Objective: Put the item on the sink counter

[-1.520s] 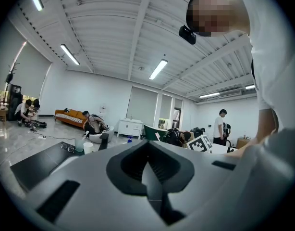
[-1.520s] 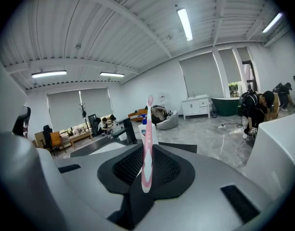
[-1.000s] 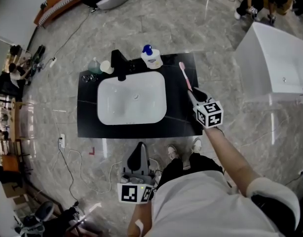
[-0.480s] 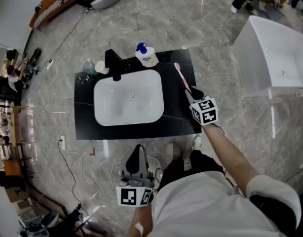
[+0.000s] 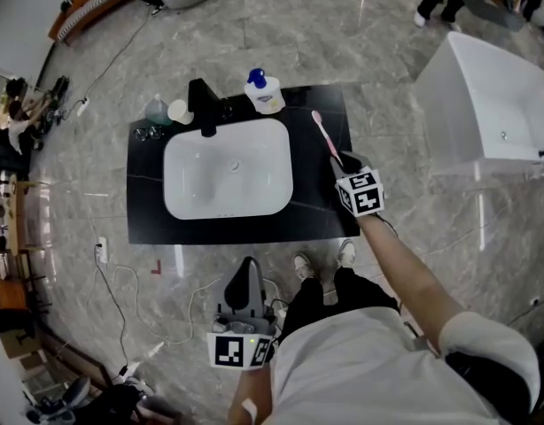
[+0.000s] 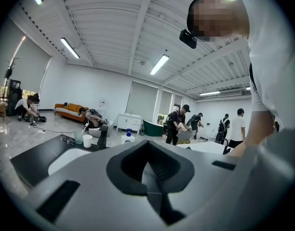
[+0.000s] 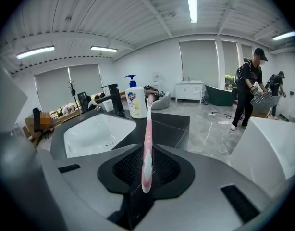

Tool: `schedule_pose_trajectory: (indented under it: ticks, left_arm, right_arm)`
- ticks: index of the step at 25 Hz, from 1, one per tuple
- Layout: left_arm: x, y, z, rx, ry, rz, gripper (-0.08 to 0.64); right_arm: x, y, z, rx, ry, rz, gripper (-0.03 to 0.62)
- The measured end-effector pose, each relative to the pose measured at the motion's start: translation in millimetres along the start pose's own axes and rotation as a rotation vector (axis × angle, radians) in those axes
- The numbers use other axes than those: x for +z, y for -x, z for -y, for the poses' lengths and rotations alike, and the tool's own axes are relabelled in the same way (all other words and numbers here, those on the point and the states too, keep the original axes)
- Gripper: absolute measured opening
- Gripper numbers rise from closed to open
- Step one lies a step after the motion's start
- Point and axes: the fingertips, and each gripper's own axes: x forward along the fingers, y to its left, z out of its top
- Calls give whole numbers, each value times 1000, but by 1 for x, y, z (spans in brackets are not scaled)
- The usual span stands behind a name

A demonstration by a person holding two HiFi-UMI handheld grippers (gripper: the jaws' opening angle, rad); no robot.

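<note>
Grey marble flooring surrounds a black sink counter (image 5: pixel 237 228) with a white basin (image 5: pixel 228 171) sunk into its middle.

Starting at the right gripper (image 5: pixel 343 162): its jaws are clamped on the lower handle of a pink toothbrush (image 5: pixel 325 138). In the right gripper view the toothbrush (image 7: pixel 147 143) stands pinched between the dark pads of the right gripper (image 7: pixel 146 177). From the grip, the brush runs out toward 11 o'clock, its head end lying over the bare right-hand strip of counter. Whether it touches the surface I cannot tell. The basin sits at 9 o'clock of that gripper. Farther out at 11 o'clock a pump soap bottle (image 5: pixel 263 93) stands on the back edge, with a black faucet (image 5: pixel 201 104) and a small white cup (image 5: pixel 176 111) beyond it toward 10 o'clock.

The left gripper (image 5: pixel 248 268) hangs at 6 o'clock of the head view, off the counter and close to the person's body. Its own view shows the jaws pressed together with nothing between them (image 6: pixel 150 177).

I judge this to be the placing step, with the brush carried to its spot but not released. The next move likely calls for lowering it flat onto the dark strip, well clear of the basin rim, then parting the jaws and backing away toward 5 o'clock.
</note>
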Motion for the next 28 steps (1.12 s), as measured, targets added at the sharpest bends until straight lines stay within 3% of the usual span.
schedule_pose_trajectory:
  ticks: [12,28]
  left_arm:
    - [-7,3,-9,-10,41,18,4]
    - [-16,0,-24,-8,77,43,4]
  right_arm:
    - [-27,-27,0,-69,48,-145,78]
    - [-39,-43,6,-129,89,-238,79]
